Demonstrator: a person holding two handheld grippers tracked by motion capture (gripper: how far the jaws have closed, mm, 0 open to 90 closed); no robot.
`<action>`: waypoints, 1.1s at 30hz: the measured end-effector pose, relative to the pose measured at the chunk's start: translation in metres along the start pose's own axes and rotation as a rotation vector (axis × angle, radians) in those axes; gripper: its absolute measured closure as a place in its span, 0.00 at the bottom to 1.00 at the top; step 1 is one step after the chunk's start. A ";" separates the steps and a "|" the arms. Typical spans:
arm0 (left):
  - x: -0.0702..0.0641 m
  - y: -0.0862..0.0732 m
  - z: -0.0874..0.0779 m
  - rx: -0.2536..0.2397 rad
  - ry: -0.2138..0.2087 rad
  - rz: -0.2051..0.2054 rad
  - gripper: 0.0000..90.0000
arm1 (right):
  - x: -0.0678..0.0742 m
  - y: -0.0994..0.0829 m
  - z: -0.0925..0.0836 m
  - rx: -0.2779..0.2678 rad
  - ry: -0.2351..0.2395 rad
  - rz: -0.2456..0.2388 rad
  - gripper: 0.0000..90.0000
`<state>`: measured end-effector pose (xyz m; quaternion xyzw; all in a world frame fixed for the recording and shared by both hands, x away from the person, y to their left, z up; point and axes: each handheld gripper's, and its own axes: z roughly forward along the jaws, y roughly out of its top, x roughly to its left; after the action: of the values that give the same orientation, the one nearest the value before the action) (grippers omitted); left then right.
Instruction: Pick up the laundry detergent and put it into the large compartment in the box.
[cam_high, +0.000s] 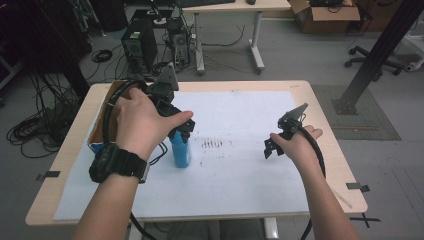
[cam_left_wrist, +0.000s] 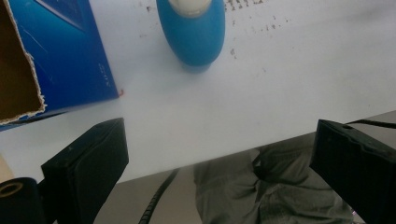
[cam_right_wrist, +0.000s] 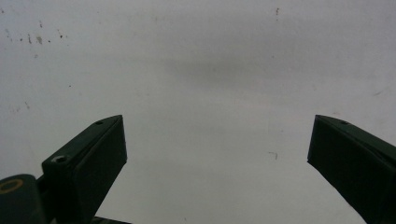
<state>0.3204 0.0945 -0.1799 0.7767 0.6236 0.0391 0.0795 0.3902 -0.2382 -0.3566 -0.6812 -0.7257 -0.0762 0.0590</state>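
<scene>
My left gripper (cam_high: 181, 131) is wide open just above the blue bottle (cam_high: 181, 150), holding nothing. The bottle stands beside the blue box (cam_left_wrist: 70, 56). My right gripper (cam_high: 270, 148) is wide open too, far from the bottle.

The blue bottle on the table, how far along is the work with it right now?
Early stage. Already done: the blue bottle stands upright on the white sheet, beside the blue box. In hand: the left gripper is above it, open and holding nothing. The right gripper is open over bare sheet. Left: closing on the bottle and moving it.
</scene>
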 end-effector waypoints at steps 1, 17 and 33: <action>0.000 0.000 0.000 0.000 0.000 0.000 0.05 | 0.000 0.000 0.000 0.000 0.000 0.000 0.05; -0.007 0.005 -0.010 -0.010 0.013 0.005 0.05 | -0.001 -0.001 -0.003 -0.002 0.012 -0.004 0.05; -0.001 0.020 -0.016 -0.029 0.009 -0.020 0.05 | 0.002 -0.003 -0.006 -0.012 0.008 -0.020 0.05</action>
<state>0.3370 0.0902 -0.1610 0.7690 0.6311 0.0509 0.0883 0.3871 -0.2378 -0.3501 -0.6738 -0.7318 -0.0842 0.0570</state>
